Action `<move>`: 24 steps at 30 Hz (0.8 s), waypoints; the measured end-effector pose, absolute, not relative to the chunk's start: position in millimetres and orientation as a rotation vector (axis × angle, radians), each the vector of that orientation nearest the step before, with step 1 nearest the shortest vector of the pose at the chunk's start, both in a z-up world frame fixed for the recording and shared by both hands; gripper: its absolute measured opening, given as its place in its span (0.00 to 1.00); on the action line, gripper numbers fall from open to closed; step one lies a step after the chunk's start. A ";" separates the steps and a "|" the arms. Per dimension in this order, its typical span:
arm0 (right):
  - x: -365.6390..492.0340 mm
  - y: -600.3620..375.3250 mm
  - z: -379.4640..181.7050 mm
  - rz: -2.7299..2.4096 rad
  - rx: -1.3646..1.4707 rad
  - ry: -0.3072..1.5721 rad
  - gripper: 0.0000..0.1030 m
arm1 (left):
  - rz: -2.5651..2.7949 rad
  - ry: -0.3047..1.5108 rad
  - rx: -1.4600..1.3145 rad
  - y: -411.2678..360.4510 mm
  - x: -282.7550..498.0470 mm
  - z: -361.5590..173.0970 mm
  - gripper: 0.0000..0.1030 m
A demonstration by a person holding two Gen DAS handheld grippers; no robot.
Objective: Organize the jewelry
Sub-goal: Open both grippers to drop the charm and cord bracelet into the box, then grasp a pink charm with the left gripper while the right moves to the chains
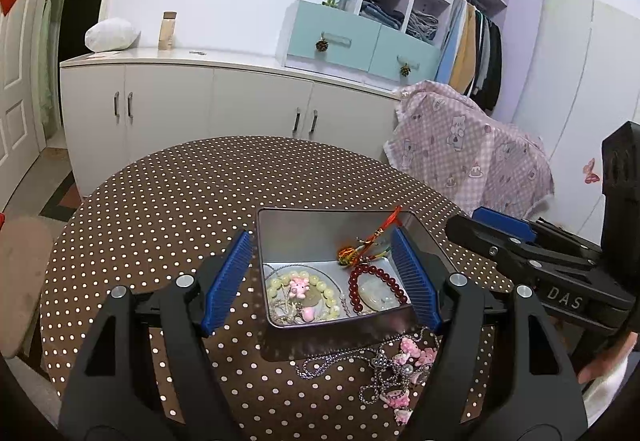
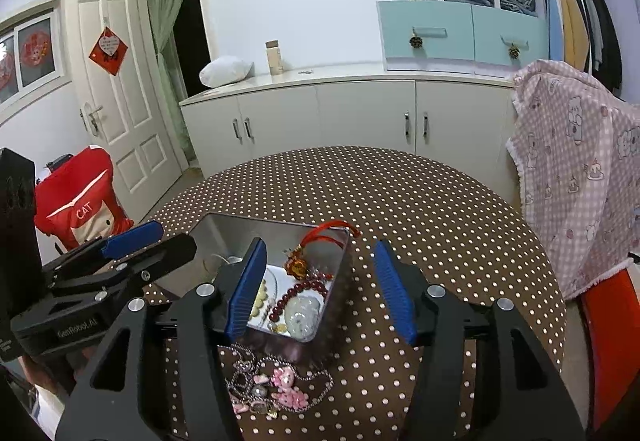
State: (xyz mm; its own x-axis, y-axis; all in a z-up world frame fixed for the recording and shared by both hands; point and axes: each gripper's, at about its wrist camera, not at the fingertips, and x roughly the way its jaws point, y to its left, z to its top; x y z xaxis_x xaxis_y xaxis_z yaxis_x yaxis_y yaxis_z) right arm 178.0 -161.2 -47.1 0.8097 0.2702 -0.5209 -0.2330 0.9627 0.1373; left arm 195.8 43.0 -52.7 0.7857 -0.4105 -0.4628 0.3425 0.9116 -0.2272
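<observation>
A silver metal tin [image 1: 298, 237] [image 2: 240, 231] stands open on the polka-dot table. Inside lie a pale yellow bead bracelet with a pink charm [image 1: 300, 287], a dark red bead bracelet [image 1: 362, 281] [image 2: 298, 293], a pale jade pendant [image 1: 376, 295] [image 2: 302, 311] and a red corded charm [image 1: 362, 245] [image 2: 304, 255]. A silver chain with pink charms [image 1: 404, 363] [image 2: 276, 381] lies on the table in front of the tin. My left gripper [image 1: 324, 277] is open above the tin, empty. My right gripper [image 2: 322, 285] is open and empty over the tin's right edge.
The round table [image 1: 168, 201] [image 2: 420, 201] has a brown dotted cloth. A chair draped with pink checked cloth [image 1: 460, 145] [image 2: 576, 161] stands at its far right. White cabinets [image 1: 200, 109] run behind. A red bag [image 2: 80, 201] sits at the left.
</observation>
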 end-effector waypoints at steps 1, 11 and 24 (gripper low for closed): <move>176.4 -162.1 -46.9 0.261 0.069 0.568 0.54 | -0.407 0.529 -0.129 41.8 195.8 -52.6 0.70; 161.8 -173.7 -47.1 0.217 0.085 0.565 0.59 | -0.416 0.500 -0.057 29.1 172.4 -51.1 0.73; 127.3 -191.5 -63.3 0.137 0.070 0.575 0.85 | -0.372 0.517 -0.055 27.2 132.7 -69.6 0.85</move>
